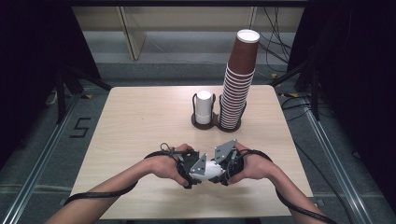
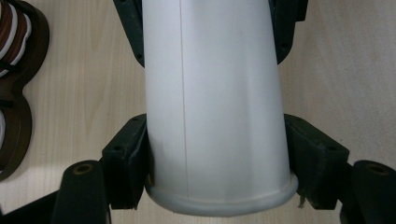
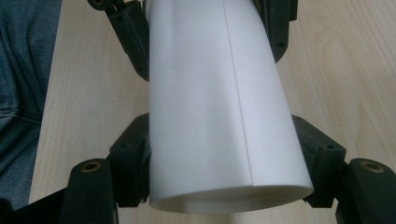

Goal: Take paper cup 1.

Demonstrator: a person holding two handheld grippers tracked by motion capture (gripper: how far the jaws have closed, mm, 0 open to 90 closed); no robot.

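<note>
Both grippers, left [image 1: 190, 170] and right [image 1: 224, 165], are clamped on opposite ends of one white cup [image 1: 206, 171], held sideways just over the table [image 1: 140, 126]. It's thin, smooth, seamed paper, so I'd guess squeezing harder dents it, or uneven pulling lets it slip.
</note>
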